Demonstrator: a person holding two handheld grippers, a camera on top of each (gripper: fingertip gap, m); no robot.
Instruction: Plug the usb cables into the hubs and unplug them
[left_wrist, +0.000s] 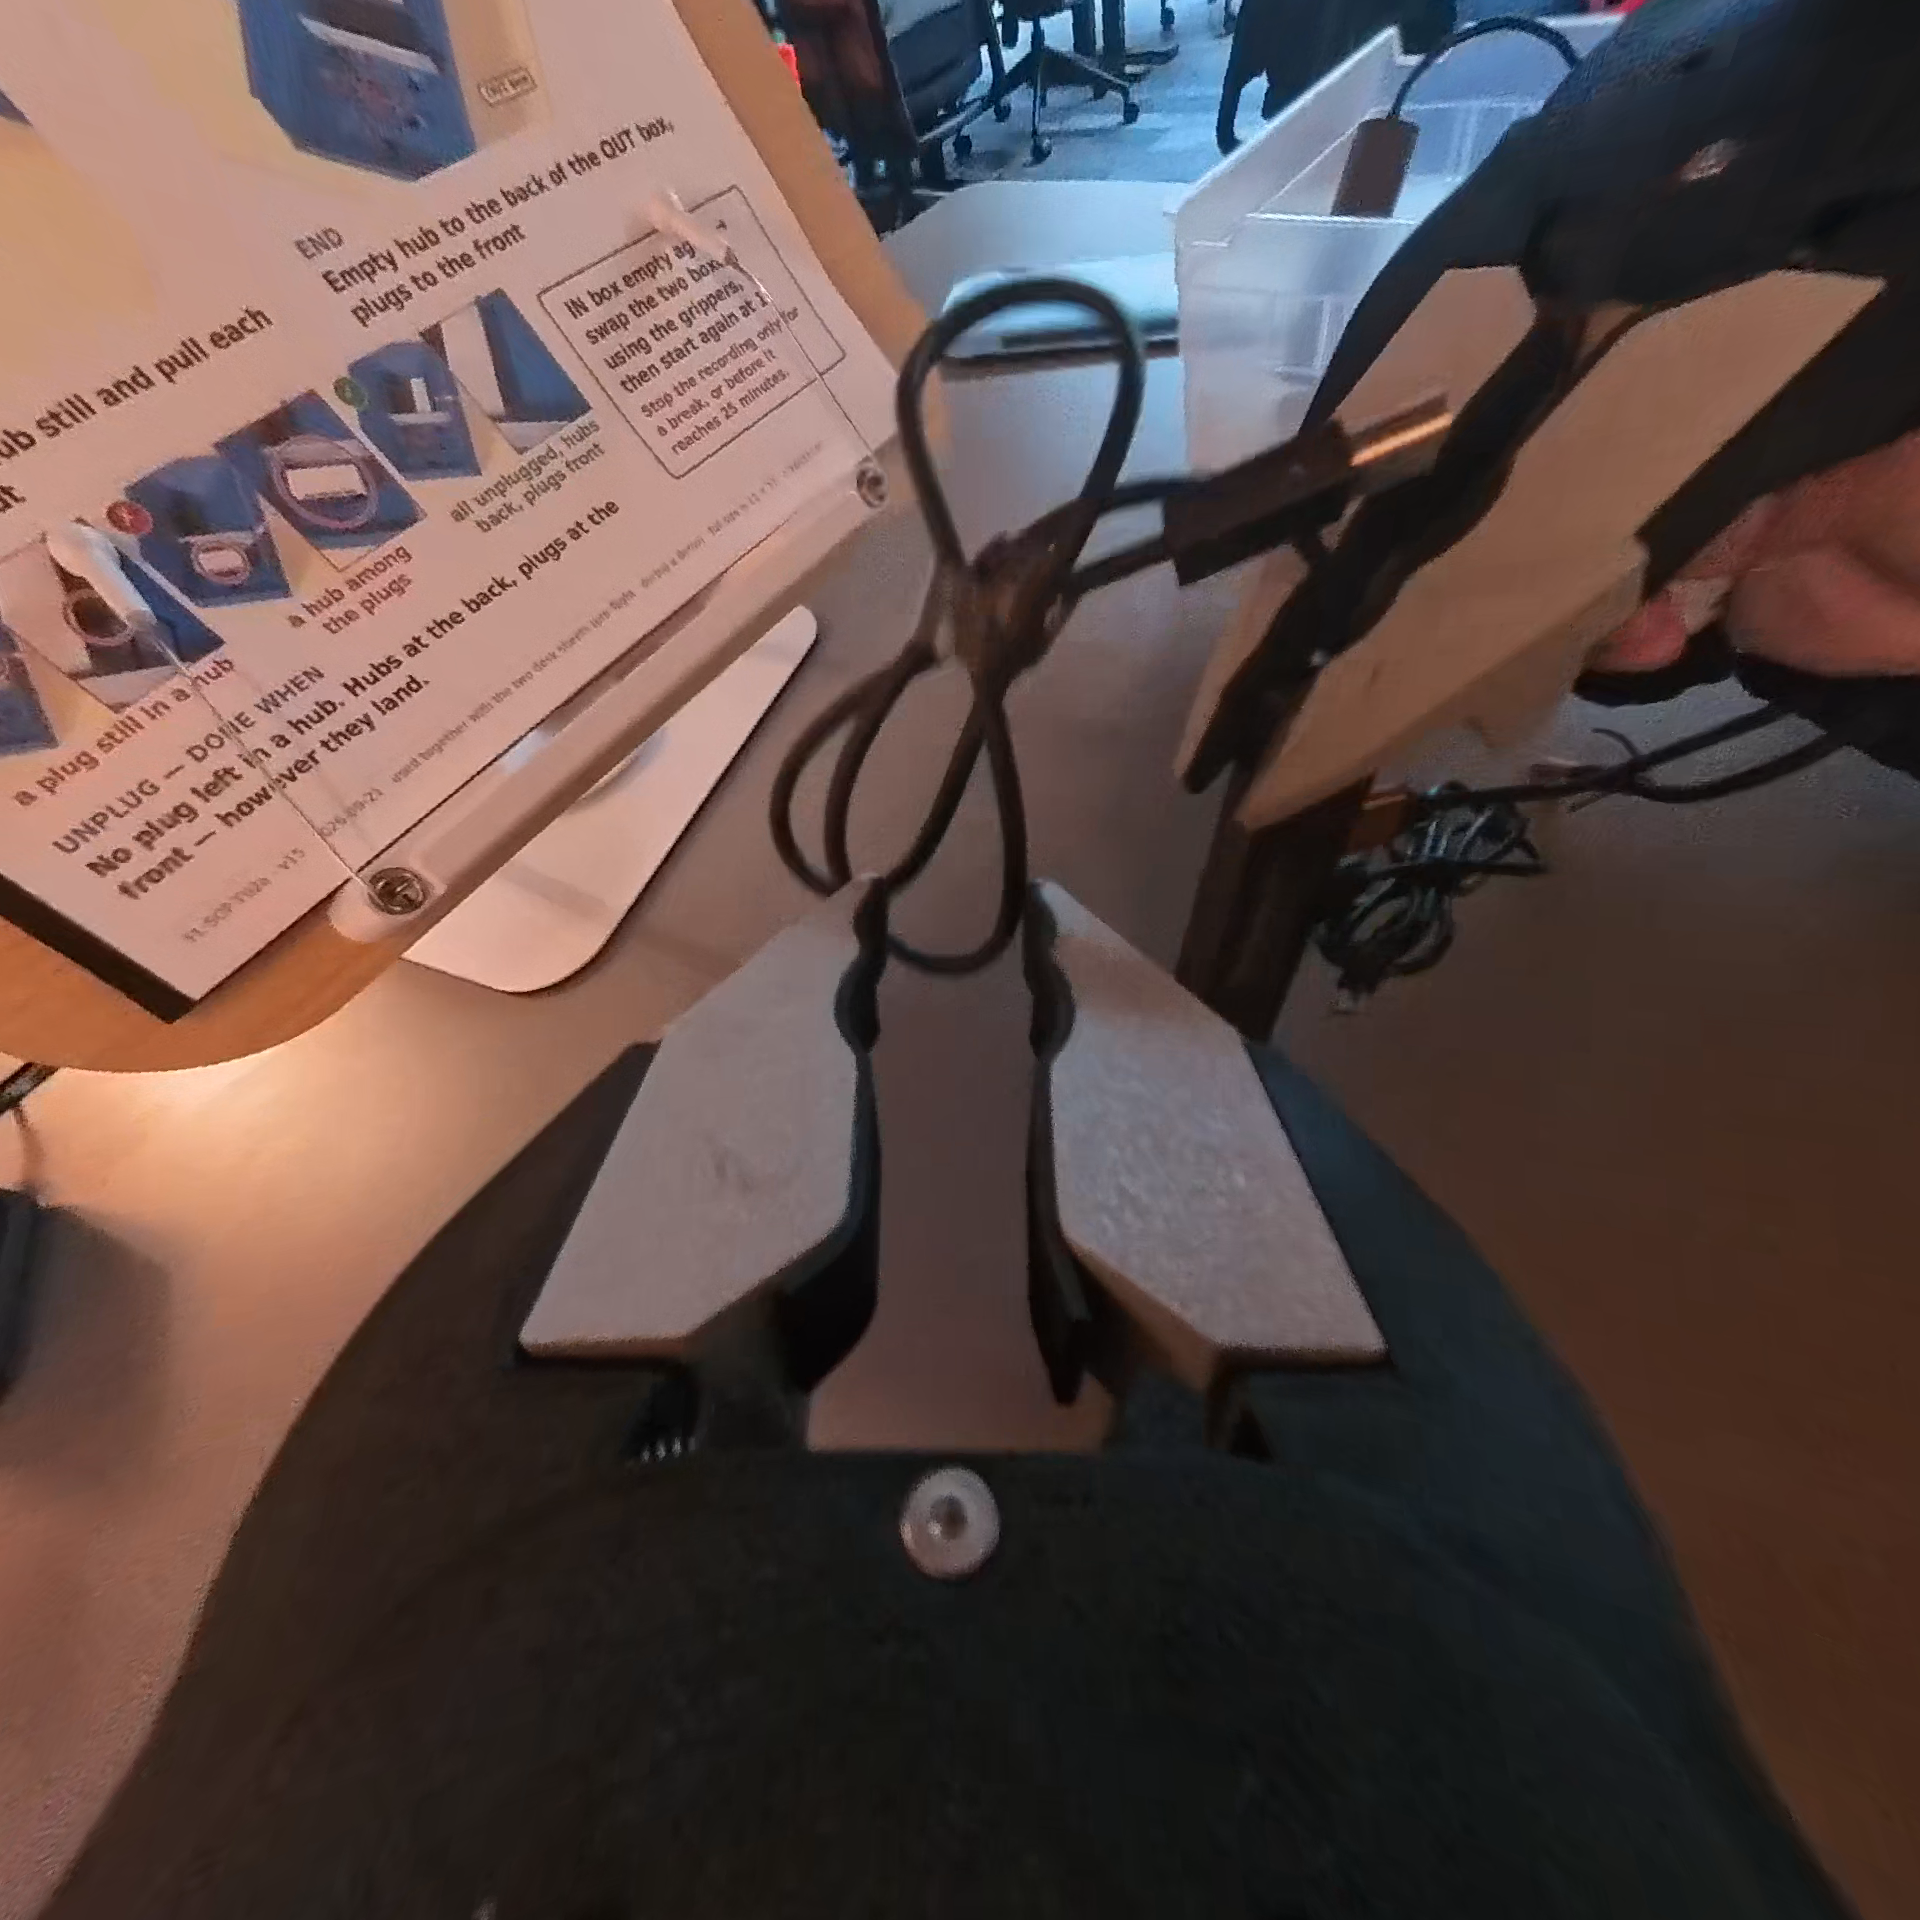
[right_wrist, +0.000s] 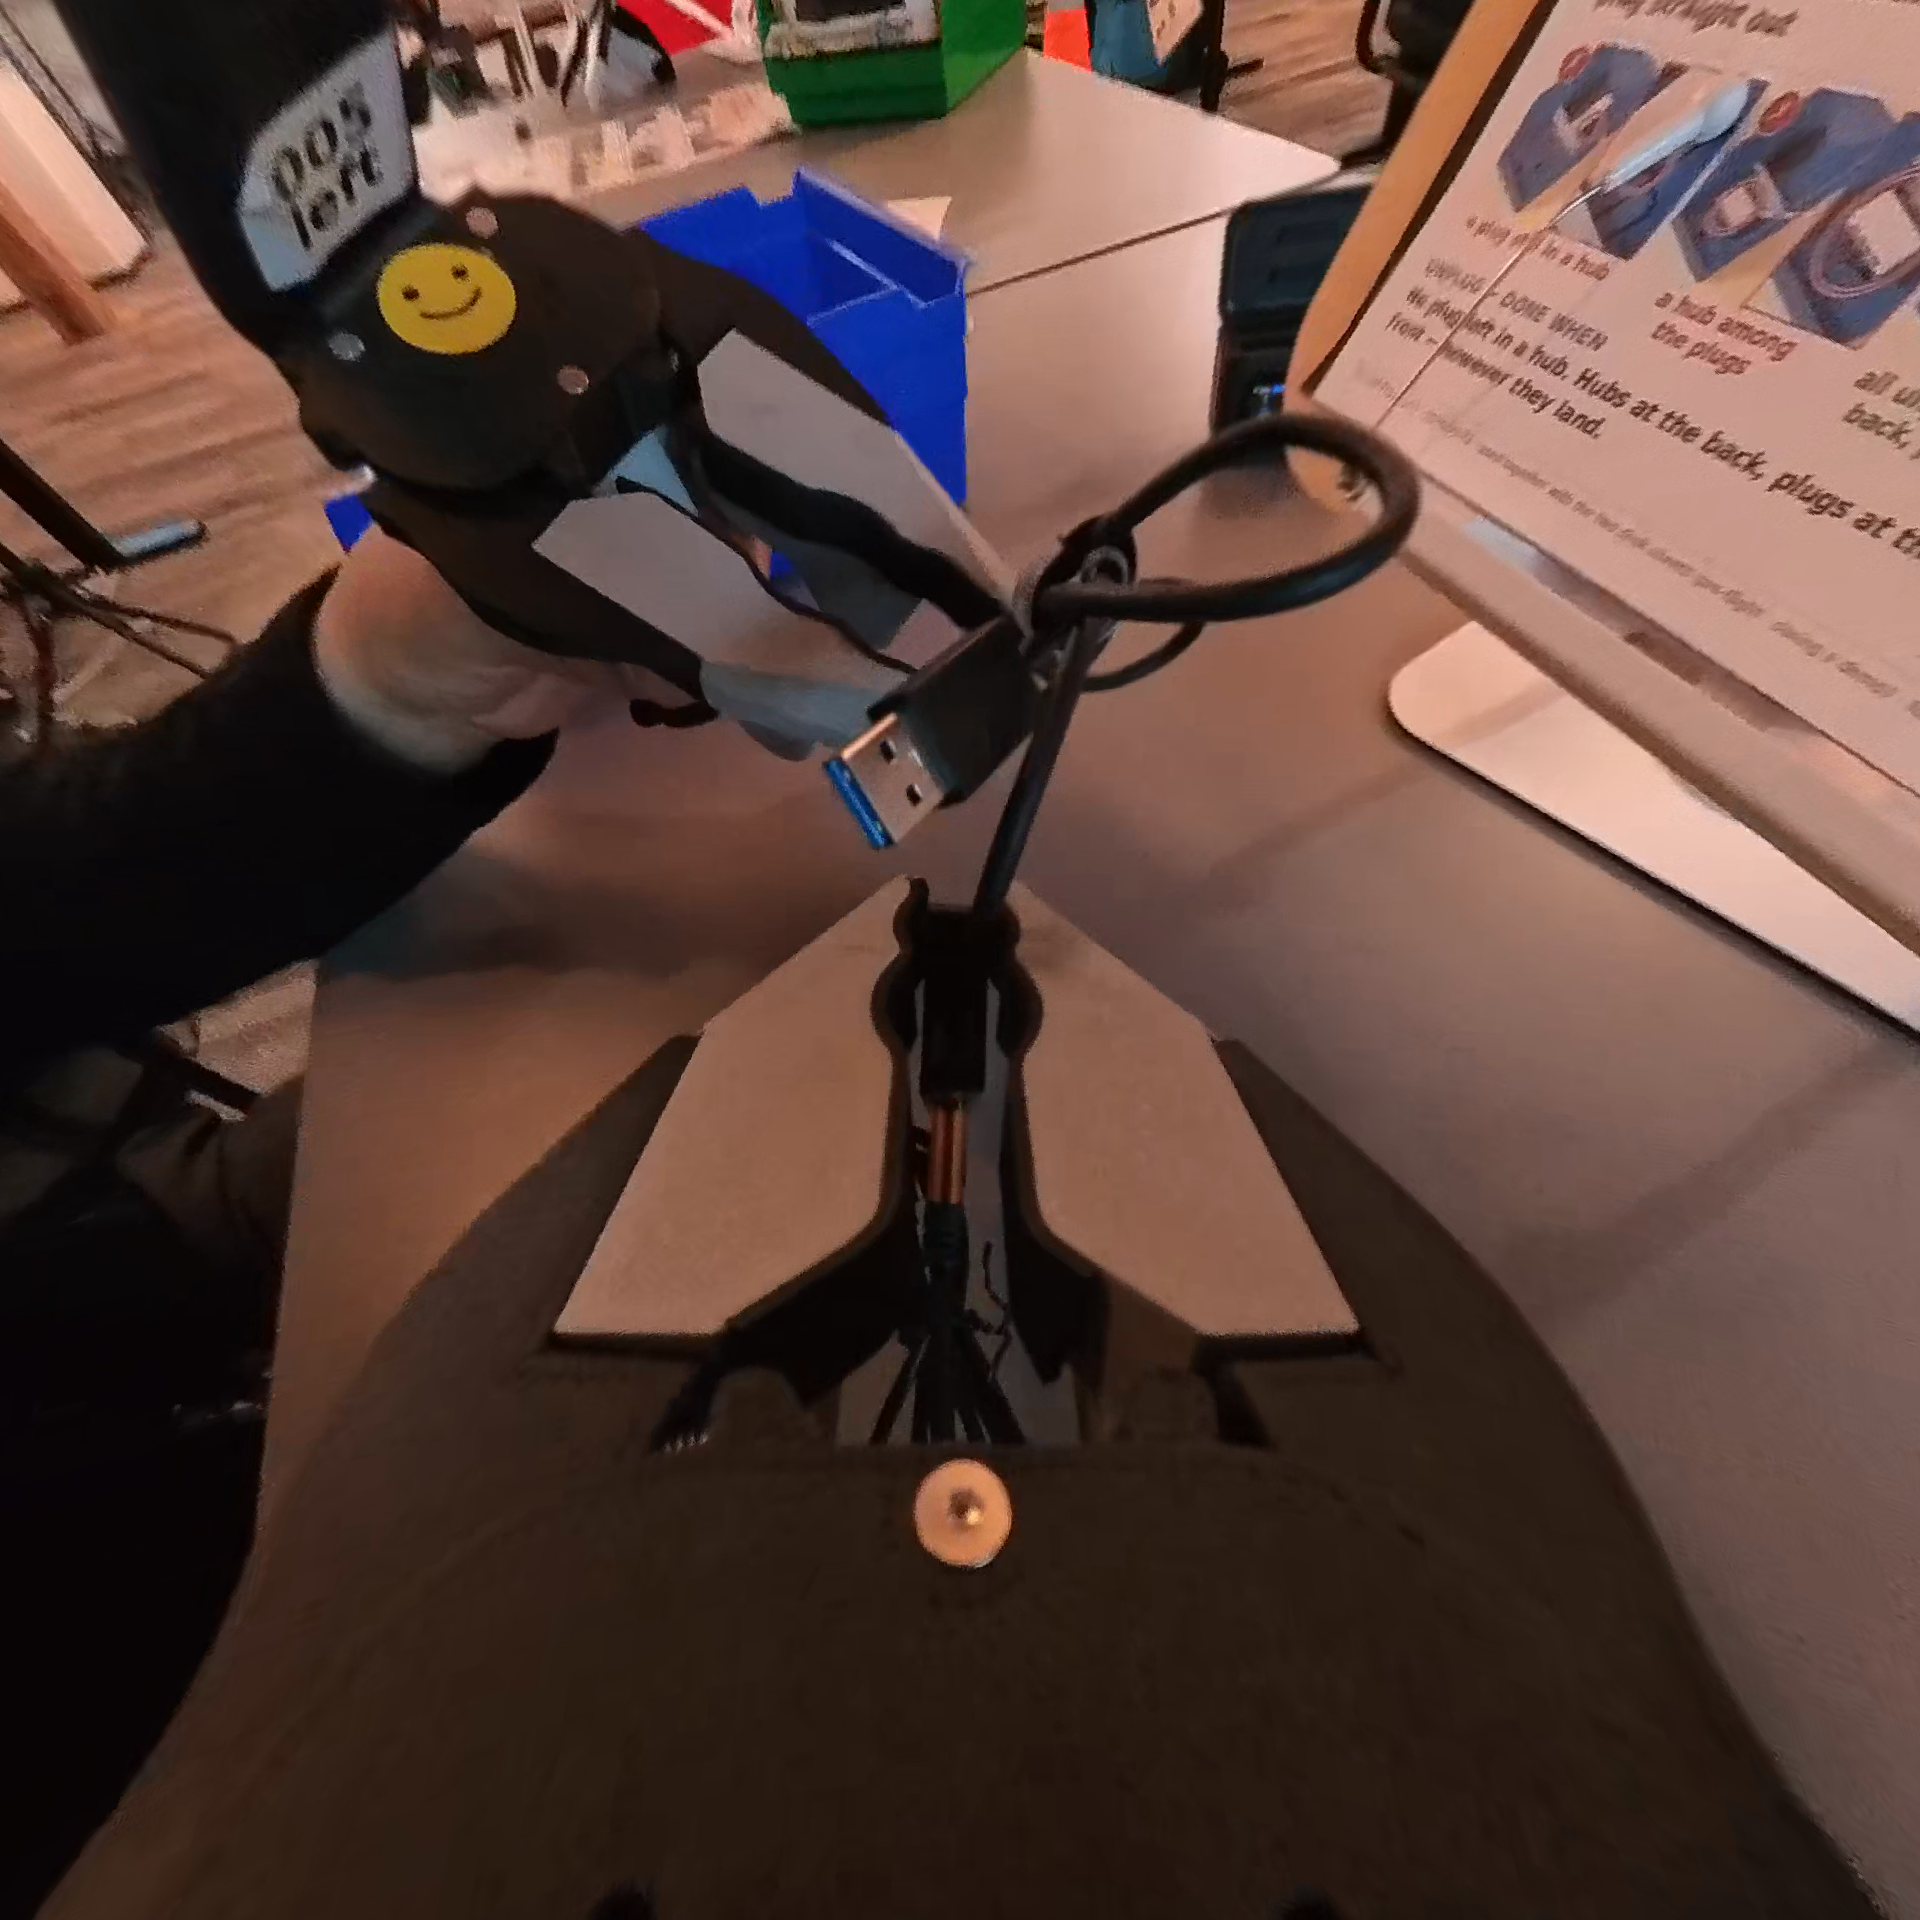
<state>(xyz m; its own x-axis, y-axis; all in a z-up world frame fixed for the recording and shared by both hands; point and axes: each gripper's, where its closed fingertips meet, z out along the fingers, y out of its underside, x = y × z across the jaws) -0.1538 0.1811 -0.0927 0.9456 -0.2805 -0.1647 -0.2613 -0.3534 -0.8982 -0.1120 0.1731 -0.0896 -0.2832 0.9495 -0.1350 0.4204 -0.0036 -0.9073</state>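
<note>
A black USB cable (left_wrist: 987, 592) is coiled and tied in the middle, held in the air between both grippers. My right gripper (right_wrist: 951, 925) is shut on one of its plugs (right_wrist: 951, 1039), metal end toward the camera. It also shows in the left wrist view (left_wrist: 1299, 499), with the plug's metal tip (left_wrist: 1397, 434) sticking out. The other plug (right_wrist: 914, 758), with a blue insert, hangs free. My left gripper (left_wrist: 951, 935) has its jaws partly closed on the coil's near loop, which touches both pads. It shows from the side in the right wrist view (right_wrist: 914, 655).
A printed instruction sheet on a white stand (left_wrist: 416, 416) stands close on the grey table (right_wrist: 1351, 1039). A blue box (right_wrist: 883, 301) sits behind the left gripper, a black device (right_wrist: 1257, 312) beside the sheet. A white bin (left_wrist: 1278, 312) and loose cables (left_wrist: 1423, 873) lie to the right. Across from one pair of fingers to the other is roughly 5 cm.
</note>
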